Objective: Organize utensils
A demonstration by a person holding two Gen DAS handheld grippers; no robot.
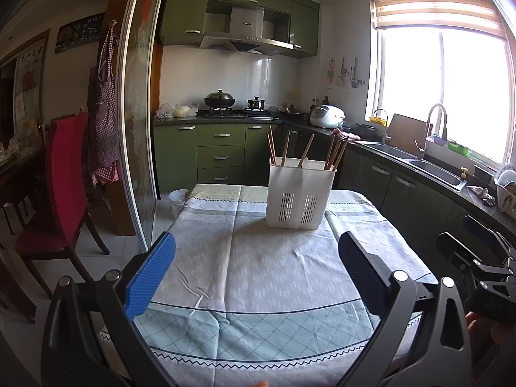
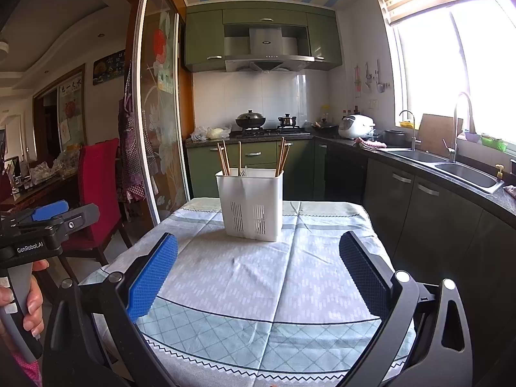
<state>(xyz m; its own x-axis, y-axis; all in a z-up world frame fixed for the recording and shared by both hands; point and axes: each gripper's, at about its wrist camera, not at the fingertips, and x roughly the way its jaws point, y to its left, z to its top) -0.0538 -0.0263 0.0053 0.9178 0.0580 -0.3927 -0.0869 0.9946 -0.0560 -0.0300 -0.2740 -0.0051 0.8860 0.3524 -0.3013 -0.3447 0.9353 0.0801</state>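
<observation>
- While both units hover above the near edge of the bench [image 1: 258, 277], the left hand-held gripper [image 1: 256, 277] has its blue-padded fingers [image 1: 151, 277] spread wide with nothing between them.
- Right hand-held gripper [image 2: 258, 277]: likewise spread wide and empty, blue pads [image 2: 153, 277] facing inward over the cloth.
- Cross-views: the right wrist view shows the left unit at its left edge, gripped by a hand [image 2: 30, 300] on a grey handle; the left wrist view shows part of the right unit at its right edge.
- Bench cover: a pale blue and grey tablecloth [image 2: 258, 290] with a diamond-patterned band and zigzag trim near the front edge; creased across the middle.
- Task item: a white plastic utensil holder [image 1: 300, 193] stands upright on the far half of the bench, well apart from both grippers. Slotted vents low on its front face.
- Contents: wooden chopsticks [image 1: 335, 153] stand tilted in the holder, some at the left, some at the right, one or two between; the right wrist view also shows a white utensil tip [image 2: 244, 171] just above the rim.
- Surroundings: a red chair [image 1: 64, 187] sits left of the bench; green cabinets [image 1: 221, 151], a stove with a lidded black wok [image 1: 220, 99], a white rice cooker [image 1: 326, 116] and a double sink [image 2: 451, 169] under a bright window lie beyond.
</observation>
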